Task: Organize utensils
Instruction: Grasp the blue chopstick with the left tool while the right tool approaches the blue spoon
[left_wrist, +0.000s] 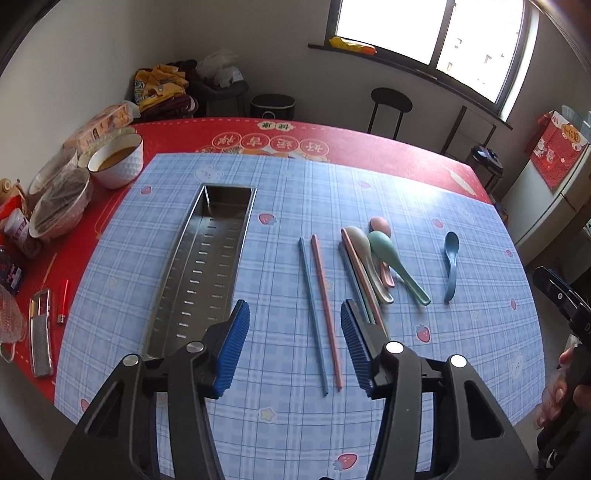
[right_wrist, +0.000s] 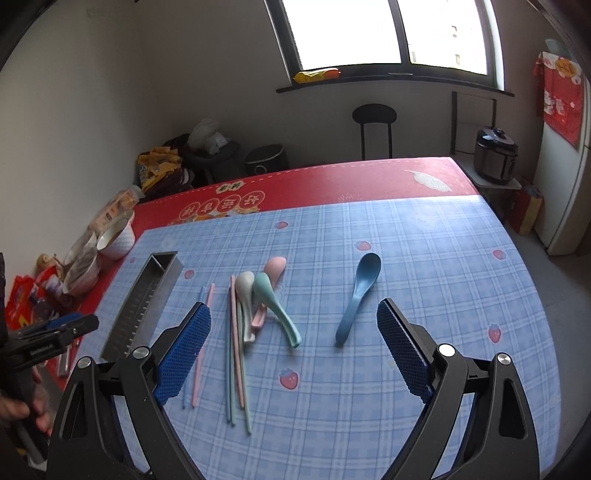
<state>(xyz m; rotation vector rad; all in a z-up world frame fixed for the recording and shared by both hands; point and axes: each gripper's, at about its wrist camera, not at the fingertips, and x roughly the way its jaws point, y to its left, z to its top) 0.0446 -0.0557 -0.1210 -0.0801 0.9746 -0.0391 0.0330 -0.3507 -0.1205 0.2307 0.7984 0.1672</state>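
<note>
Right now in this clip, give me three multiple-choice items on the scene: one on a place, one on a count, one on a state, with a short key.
1. Where does the blue spoon lie?
A. Inside the metal tray
B. Alone on the checked mat, apart from the other spoons
C. On the red cloth

2. How many spoons are on the mat?
A. Two
B. Four
C. Six

3. What is in the metal tray?
A. Nothing
B. Chopsticks
C. A spoon

Key: 1 B, it lies by itself beside the spoon cluster. 2 B, pink, beige, green and blue spoons show. 3 A, its slotted floor is bare; the chopsticks lie on the checked mat.
</note>
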